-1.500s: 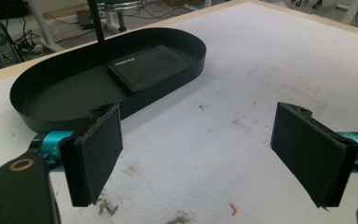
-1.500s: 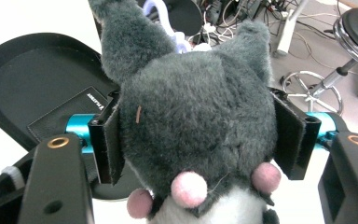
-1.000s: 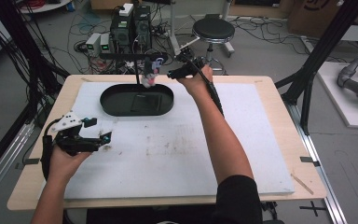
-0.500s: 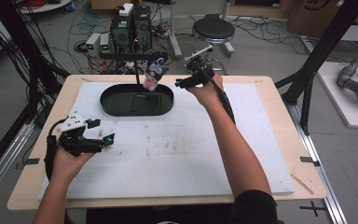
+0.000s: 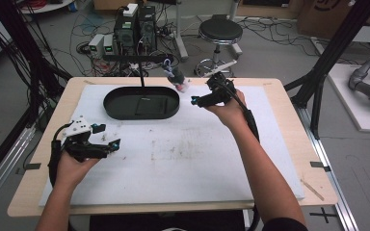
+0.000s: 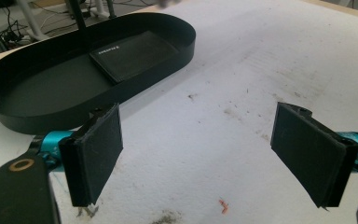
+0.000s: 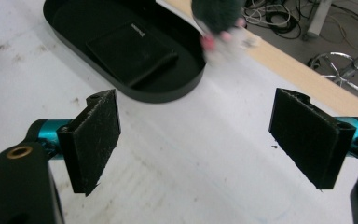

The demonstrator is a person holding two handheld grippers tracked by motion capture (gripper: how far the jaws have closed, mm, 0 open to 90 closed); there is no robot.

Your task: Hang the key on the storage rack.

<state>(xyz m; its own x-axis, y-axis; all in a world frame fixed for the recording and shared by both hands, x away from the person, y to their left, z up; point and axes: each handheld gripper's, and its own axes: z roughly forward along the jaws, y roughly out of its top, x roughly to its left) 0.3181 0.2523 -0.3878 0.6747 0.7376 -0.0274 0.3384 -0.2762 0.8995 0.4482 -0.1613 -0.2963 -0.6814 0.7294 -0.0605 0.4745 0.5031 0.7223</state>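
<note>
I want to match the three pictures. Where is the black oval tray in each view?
High view: the black oval tray lies upper left of centre, on the far part of the white mat.
Left gripper view: the tray is at the upper left, beyond the left jaw.
Right gripper view: the tray is at the top, left of centre.
Shared landmark: the flat black rectangular pad lying inside the tray.

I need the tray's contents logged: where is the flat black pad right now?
In the high view, the flat black pad lies inside the oval black tray, toward its right half, at the table's far left-centre.
</note>
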